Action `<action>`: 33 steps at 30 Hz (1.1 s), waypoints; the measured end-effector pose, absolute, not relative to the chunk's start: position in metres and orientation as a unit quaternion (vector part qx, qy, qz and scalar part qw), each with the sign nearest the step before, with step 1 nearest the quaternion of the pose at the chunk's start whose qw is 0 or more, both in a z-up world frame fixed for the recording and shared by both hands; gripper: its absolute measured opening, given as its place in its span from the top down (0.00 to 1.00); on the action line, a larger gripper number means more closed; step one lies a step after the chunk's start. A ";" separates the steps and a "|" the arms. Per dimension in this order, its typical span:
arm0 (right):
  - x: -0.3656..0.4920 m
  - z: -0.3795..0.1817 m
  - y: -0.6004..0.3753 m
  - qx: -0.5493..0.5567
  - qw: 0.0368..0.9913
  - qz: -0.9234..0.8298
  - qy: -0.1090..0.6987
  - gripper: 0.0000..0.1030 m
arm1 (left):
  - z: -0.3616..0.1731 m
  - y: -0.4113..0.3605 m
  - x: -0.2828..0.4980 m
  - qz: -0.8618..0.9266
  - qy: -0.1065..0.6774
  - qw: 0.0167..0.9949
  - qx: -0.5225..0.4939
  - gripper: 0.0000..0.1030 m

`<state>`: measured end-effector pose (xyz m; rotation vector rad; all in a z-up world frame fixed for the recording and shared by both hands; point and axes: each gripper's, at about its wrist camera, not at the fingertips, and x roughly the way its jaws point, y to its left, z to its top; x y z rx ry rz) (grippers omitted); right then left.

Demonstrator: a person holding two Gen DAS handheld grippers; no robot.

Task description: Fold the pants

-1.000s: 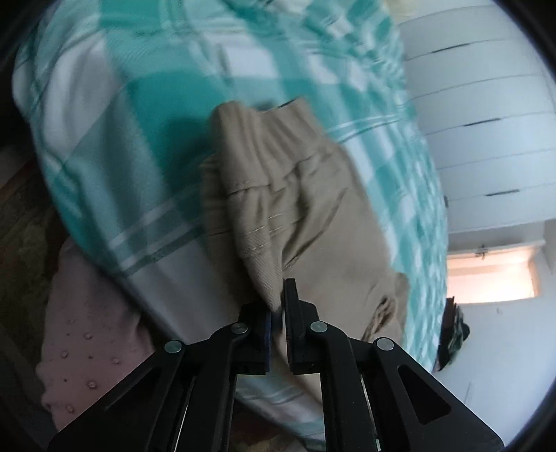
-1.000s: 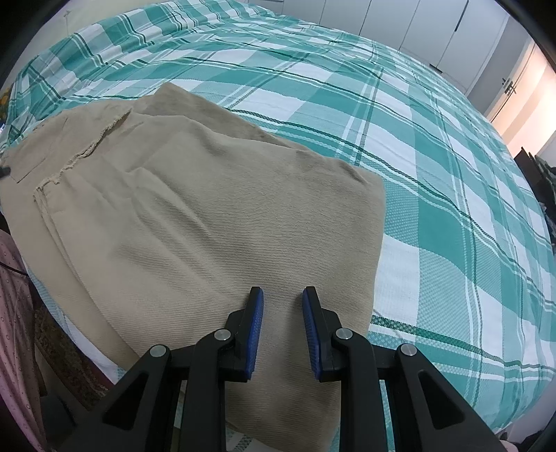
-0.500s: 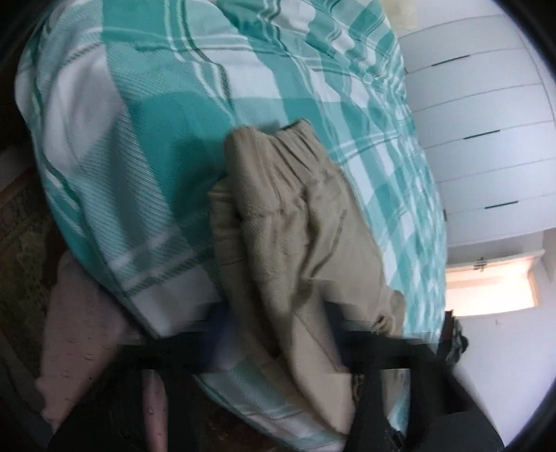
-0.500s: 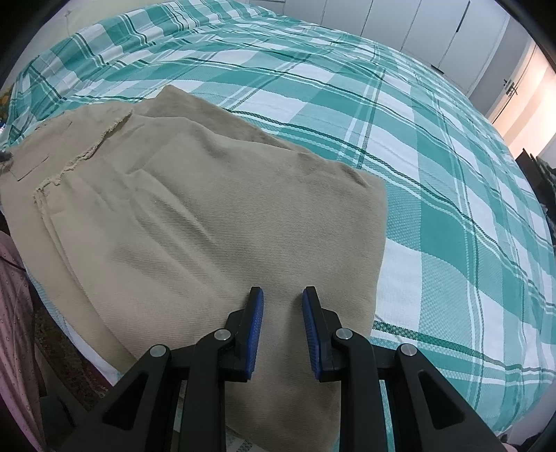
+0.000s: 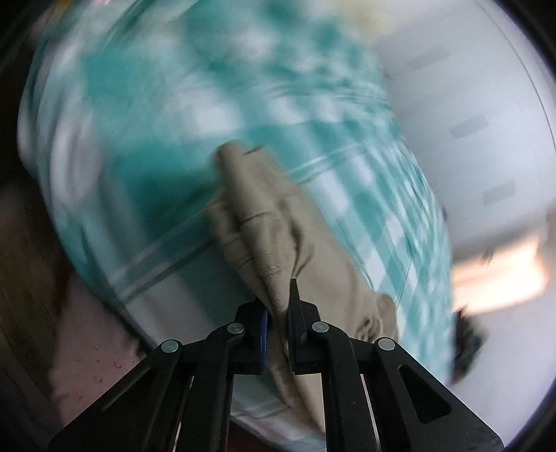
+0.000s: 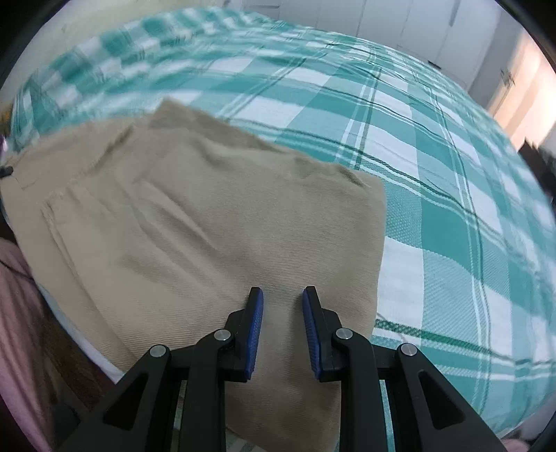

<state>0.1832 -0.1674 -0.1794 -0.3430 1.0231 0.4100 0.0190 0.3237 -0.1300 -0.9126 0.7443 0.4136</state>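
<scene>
Tan pants [image 6: 215,222] lie folded on a bed with a green and white checked cover [image 6: 434,180]. In the left wrist view the pants [image 5: 267,236] are bunched and pulled up into a ridge at their near edge. My left gripper [image 5: 278,299] is shut on that edge, with cloth pinched between the pads. My right gripper [image 6: 281,306] hovers over the near part of the pants, jaws apart, no cloth between its blue pads [image 6: 255,316].
The bed's near edge runs under both grippers. Pink cloth [image 6: 14,313] shows at the lower left, and again as pink cloth [image 5: 87,344] beside the bed. White wardrobe doors [image 6: 417,31] stand behind the bed. A bright doorway [image 5: 500,278] is at the right.
My left gripper opened, closed on the near edge of the pants and lifted it, bunching the cloth. The right gripper stayed nearly still above the pants.
</scene>
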 end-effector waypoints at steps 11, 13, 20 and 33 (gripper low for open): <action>0.175 -0.114 -0.263 -0.002 0.911 0.143 0.387 0.77 | -0.072 0.008 0.138 -0.021 0.413 0.910 -0.020 0.85; 0.176 -0.117 -0.283 0.021 0.911 0.130 0.391 0.77 | -0.110 -0.032 0.160 -0.069 0.456 0.887 -0.002 0.65; 0.180 -0.124 -0.320 0.134 0.873 0.170 0.437 0.76 | -0.115 -0.034 0.152 -0.107 0.478 0.871 -0.027 0.23; 0.253 -0.204 -0.202 0.198 0.725 0.278 0.598 0.54 | -0.124 0.094 0.070 0.050 0.450 0.885 -0.105 0.17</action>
